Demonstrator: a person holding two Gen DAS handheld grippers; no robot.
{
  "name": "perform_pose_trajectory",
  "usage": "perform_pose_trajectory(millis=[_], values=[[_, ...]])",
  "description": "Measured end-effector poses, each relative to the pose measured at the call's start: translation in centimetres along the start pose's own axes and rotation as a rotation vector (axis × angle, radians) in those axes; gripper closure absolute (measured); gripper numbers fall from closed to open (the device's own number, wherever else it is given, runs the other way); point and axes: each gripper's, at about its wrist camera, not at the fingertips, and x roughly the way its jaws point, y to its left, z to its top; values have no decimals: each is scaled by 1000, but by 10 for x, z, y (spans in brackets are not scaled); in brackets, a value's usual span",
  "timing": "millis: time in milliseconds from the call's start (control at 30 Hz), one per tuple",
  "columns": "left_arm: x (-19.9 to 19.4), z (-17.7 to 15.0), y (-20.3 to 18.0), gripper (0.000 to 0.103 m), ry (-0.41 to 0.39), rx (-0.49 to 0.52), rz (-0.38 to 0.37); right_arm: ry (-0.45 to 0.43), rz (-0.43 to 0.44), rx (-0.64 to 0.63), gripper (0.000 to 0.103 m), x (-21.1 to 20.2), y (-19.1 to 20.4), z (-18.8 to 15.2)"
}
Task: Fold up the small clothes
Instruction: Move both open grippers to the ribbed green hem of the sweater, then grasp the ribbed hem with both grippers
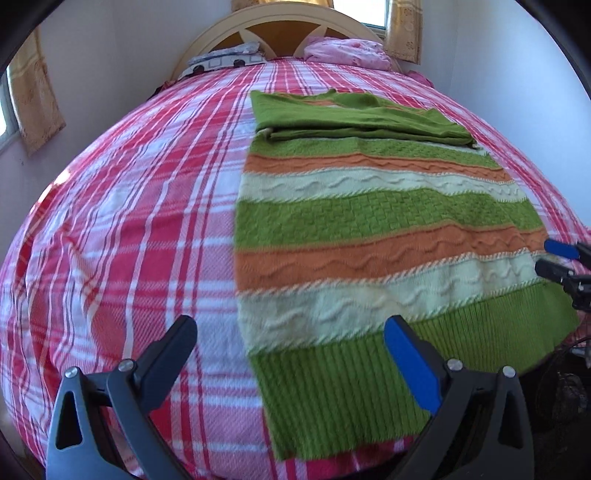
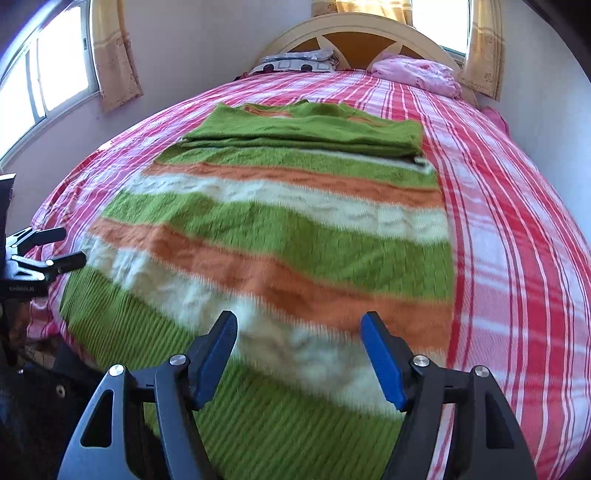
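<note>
- We see the green, orange and cream striped knitted sweater (image 1: 369,229) flat on the red plaid bed (image 1: 129,221), sleeves folded across, its stripes blurred.
- Left gripper (image 1: 291,339) and right gripper (image 2: 299,332) both hover with jaws spread, empty, bodies cut off.

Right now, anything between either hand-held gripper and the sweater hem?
Nothing visible. The striped sweater lies flat on the plaid bed; left hand-held gripper and right hand-held gripper both hang open above its ribbed hem.

Bare bed (image 1: 122,221) lies open left and right of the sweater (image 1: 369,229); pillows (image 2: 417,74) and headboard (image 2: 354,33) block the far end.
</note>
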Motion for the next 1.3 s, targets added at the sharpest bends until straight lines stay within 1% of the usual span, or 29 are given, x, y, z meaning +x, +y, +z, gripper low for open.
perform_pose_trajectory(millis=[100,167,233,267,367,433,500,667,733,767,833,867,933,1033,1167,1300], values=[[-4,-8,16,1,13,-59,8,-1,-23,17,33,-7,-5,-10],[-6,-14,23,6,24,-87,11,-4,-45,37,33,-13,-10,-17],[-5,-23,28,16,50,-118,-14,-7,-43,55,33,-21,-14,-23],[-5,-26,29,18,59,-125,-19,-9,-44,57,33,-23,-15,-26],[-4,-37,30,29,83,-146,-60,-16,-53,61,33,-30,-18,-34],[0,-41,29,41,104,-162,-95,-19,-56,67,33,-32,-20,-37],[3,-44,27,49,116,-173,-135,-19,-62,75,33,-32,-22,-38],[3,-46,28,51,104,-187,-166,-32,-61,89,33,-34,-26,-39],[3,-48,27,58,102,-192,-193,-27,-49,97,33,-33,-27,-40],[2,-48,25,59,101,-181,-211,-22,-44,104,33,-32,-28,-41],[3,-48,21,64,92,-164,-212,-16,-41,110,33,-31,-29,-42],[3,-48,21,64,86,-164,-215,-15,-42,111,33,-31,-29,-43],[5,-46,21,65,75,-157,-213,-12,-35,114,33,-33,-31,-44],[7,-45,27,65,64,-170,-229,-15,-28,131,33,-38,-37,-47],[9,-45,27,64,50,-165,-236,-4,-15,180,33,-40,-48,-54],[9,-44,28,64,48,-163,-266,5,1,199,33,-41,-52,-59]])
